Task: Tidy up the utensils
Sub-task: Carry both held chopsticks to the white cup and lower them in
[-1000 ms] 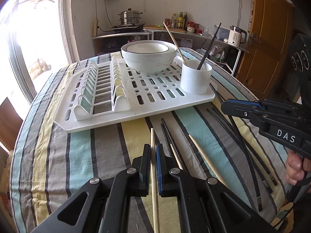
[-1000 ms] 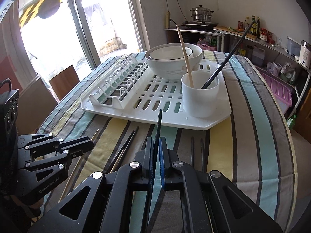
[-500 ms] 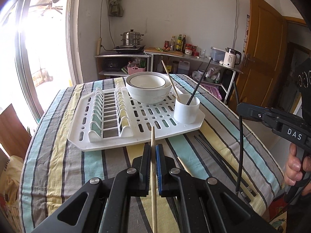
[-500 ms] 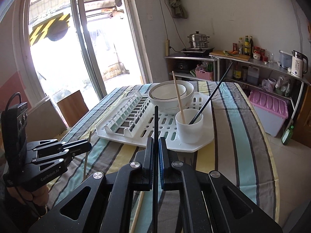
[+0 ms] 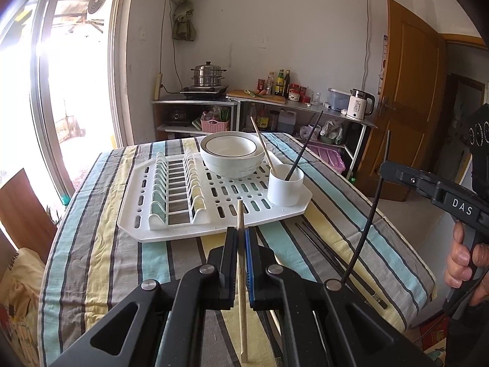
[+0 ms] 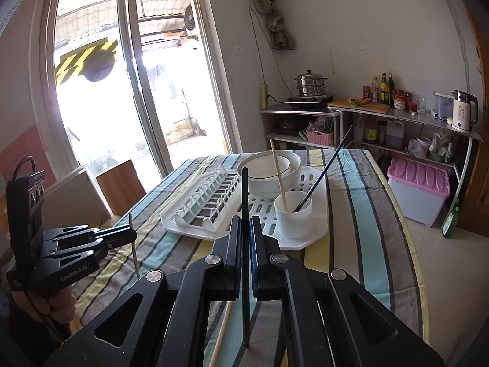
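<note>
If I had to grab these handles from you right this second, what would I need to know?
Left tongs: shut on a wooden chopstick, lifted above the table.
Right tongs: shut on a black chopstick, also lifted.
White cup stands on the drying rack beside the bowls; it already holds one wooden and one black chopstick.
Left to do: drop both held chopsticks into the cup, then collect the black chopsticks still lying on the striped tablecloth.

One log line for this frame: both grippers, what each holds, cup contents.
left gripper: shut on wooden chopstick | right gripper: shut on black chopstick | white cup: one wooden, one black chopstick inside
</note>
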`<state>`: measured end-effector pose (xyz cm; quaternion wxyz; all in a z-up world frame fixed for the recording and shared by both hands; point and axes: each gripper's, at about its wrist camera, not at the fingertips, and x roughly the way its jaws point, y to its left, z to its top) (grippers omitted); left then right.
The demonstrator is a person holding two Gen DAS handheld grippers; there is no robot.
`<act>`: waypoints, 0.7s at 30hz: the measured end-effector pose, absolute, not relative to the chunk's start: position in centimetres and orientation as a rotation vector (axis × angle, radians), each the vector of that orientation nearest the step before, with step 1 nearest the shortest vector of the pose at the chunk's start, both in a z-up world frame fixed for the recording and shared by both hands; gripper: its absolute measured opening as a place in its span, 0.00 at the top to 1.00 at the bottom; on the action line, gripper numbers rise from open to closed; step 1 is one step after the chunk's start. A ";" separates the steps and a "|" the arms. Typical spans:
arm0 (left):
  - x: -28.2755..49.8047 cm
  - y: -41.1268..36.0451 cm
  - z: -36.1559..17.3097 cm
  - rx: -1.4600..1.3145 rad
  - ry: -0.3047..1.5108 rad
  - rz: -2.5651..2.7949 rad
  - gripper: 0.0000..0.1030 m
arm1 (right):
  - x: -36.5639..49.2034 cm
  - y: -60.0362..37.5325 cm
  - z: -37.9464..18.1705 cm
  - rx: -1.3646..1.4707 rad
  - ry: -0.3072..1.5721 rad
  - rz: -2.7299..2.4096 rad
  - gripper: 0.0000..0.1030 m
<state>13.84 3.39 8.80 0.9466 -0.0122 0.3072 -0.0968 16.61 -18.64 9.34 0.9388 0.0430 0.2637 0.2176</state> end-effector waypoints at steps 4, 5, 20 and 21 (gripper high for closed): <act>13.8 3.6 9.2 -0.028 0.616 -0.197 0.95 | 16.4 -18.8 9.6 0.087 0.528 0.442 0.95; 13.8 3.6 9.4 -0.029 0.613 -0.197 0.95 | 16.4 -18.9 9.7 0.087 0.525 0.441 0.95; 17.4 2.6 12.8 -0.018 0.565 -0.227 0.95 | 18.1 -19.6 12.5 0.060 0.471 0.407 0.96; 17.9 2.4 13.1 -0.019 0.562 -0.234 0.95 | 18.4 -19.8 12.7 0.062 0.469 0.405 0.96</act>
